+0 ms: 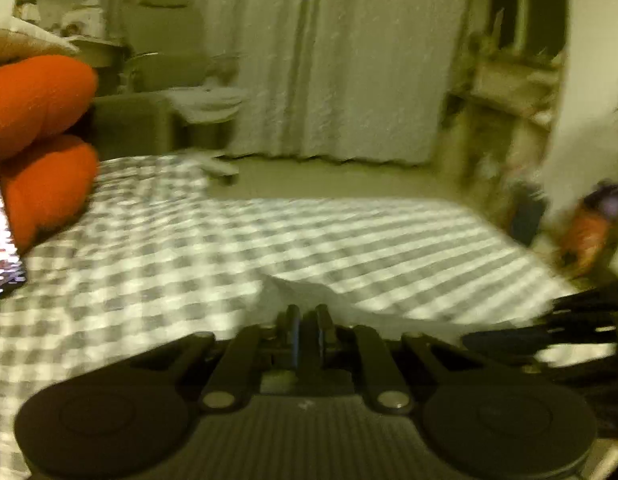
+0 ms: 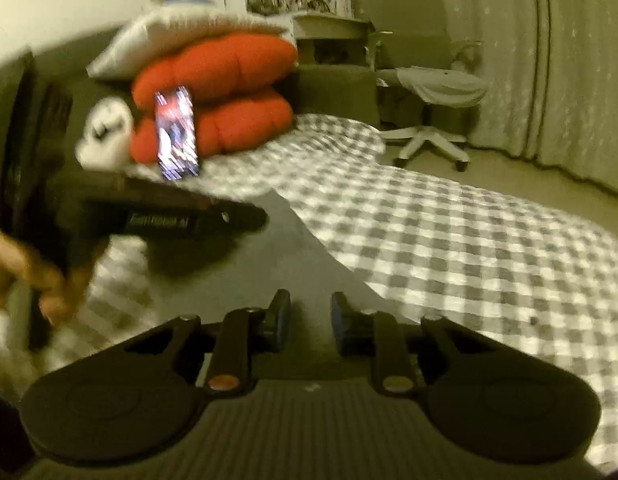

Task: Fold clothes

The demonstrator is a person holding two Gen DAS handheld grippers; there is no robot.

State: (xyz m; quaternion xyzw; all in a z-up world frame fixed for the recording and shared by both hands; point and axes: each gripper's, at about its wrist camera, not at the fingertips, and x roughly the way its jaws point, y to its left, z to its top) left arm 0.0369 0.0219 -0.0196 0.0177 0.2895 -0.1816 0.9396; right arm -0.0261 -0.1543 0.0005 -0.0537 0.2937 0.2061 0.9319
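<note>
**Grey garment on checked bed, both grippers at its near edge**

Grey garment [image 2: 285, 256] lies flat on the checked bedspread [image 2: 449, 248], low centre of the right wrist view. Its right edge runs diagonally from mid-frame down toward the right gripper [image 2: 310, 314]. In the left wrist view a pale fold of the garment [image 1: 309, 294] rises to a peak just ahead of the fingers, low centre.

Left gripper [image 1: 308, 320]: fingers pressed together; they sit at the fold, but blur hides whether cloth is pinched between them. Right gripper: fingers apart with a clear gap, garment below them, nothing gripped.

Open room: the bedspread is bare across the whole right half of the right wrist view, out to the bed's edge at far right, with floor beyond. In the left wrist view the bed's far edge crosses mid-frame.

Crowded side: red cushions [image 2: 213, 100] stacked upper left, a white pillow [image 2: 181, 32] on top, a phone [image 2: 177, 132] leaning upright against them.

In the right wrist view the left gripper's body enters from the left, level and blurred, with a hand [image 2: 25, 276] at the left edge on its handle. Office chair [image 2: 429, 92] and curtain [image 2: 569, 60] stand upper right, off the bed.
</note>
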